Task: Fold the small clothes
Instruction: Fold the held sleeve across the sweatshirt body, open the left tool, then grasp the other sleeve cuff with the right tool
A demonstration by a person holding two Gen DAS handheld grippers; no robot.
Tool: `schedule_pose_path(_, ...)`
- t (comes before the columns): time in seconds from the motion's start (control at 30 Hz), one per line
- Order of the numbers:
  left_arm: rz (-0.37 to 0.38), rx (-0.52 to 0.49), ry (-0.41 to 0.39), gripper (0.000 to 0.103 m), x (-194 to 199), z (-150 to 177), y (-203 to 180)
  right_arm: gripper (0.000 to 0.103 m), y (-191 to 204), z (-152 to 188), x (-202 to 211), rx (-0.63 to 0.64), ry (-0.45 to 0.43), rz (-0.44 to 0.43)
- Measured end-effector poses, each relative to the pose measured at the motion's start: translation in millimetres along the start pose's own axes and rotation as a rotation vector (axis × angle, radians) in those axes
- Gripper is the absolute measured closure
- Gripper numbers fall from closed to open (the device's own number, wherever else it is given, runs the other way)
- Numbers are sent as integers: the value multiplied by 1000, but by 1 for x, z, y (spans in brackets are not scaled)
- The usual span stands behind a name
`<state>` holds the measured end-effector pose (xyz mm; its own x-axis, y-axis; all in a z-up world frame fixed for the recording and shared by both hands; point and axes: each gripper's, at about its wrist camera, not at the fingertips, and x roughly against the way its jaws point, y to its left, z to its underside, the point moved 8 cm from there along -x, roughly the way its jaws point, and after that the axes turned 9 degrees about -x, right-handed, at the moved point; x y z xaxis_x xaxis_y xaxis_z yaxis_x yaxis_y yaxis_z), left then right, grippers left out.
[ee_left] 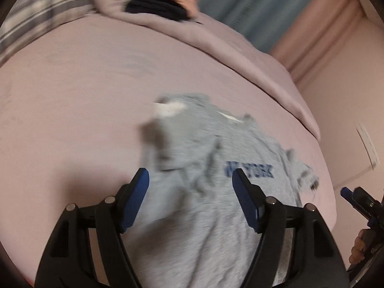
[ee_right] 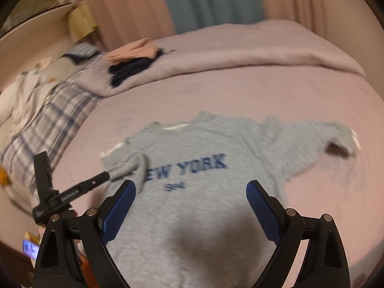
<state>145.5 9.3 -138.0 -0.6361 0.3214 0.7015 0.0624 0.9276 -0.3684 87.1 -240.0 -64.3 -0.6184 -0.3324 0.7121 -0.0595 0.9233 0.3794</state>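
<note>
Lying flat on the pink bed sheet, print up, the grey sweatshirt has its collar at the far end and its hem toward the grippers, so the long axis runs near-to-far, straight ahead of both. One sleeve sticks out to the right, w/ the cuff well away from the body. The other sleeve is already flopped in over the chest on the left, touching the "NEW YORK" lettering.

Right gripper hangs over the lower body of the shirt, jaws spread wide, nothing between the pads, angled down at the cloth. It's the nearer one to the out-flung sleeve, so that fold looks like its job — needs a reach far and right.

Left gripper is spread too, empty, tilted down over the shirt's left half, close to the folded-in sleeve. Both views blurred.

Folded dark and peach clothes sit far off on the blanket.
</note>
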Motion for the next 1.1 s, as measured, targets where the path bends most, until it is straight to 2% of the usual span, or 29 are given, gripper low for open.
schedule_pose_path(0.13,-105,53,-9,33,18,9,37,9,37,-4,-11,78,49,-89)
schedule_pose_path(0.37,-108,125,31,38,20,26,57,9,100,-13,-52,161,178,-197)
schedule_pose_path(0.47,-108,142,45,38,18,31,58,9,115,-14,-92,146,259,-167)
schedule_pose_path(0.63,-105,156,73,38,15,39,61,9,128,-10,-144,162,299,-64)
schedule_pose_path(0.73,-99,167,83,38,14,42,62,9,139,-9,-170,207,325,-57)
schedule_pose_path(0.8,-101,164,84,38,15,43,63,9,136,-12,-194,208,358,-39)
schedule_pose_path(0.87,-111,157,84,38,16,44,65,9,135,-13,-208,196,394,-57)
schedule_pose_path(0.93,-121,162,84,38,15,45,67,15,132,-13,-223,155,445,-96)
schedule_pose_path(0.97,-122,166,85,38,15,46,68,19,126,-10,-232,91,491,-120)
schedule_pose_path(1.03,-118,168,91,38,13,47,69,35,117,-5,-239,1,546,-154)
schedule_pose_path(1.1,-118,163,96,38,12,47,69,55,118,2,-233,-19,560,-207)
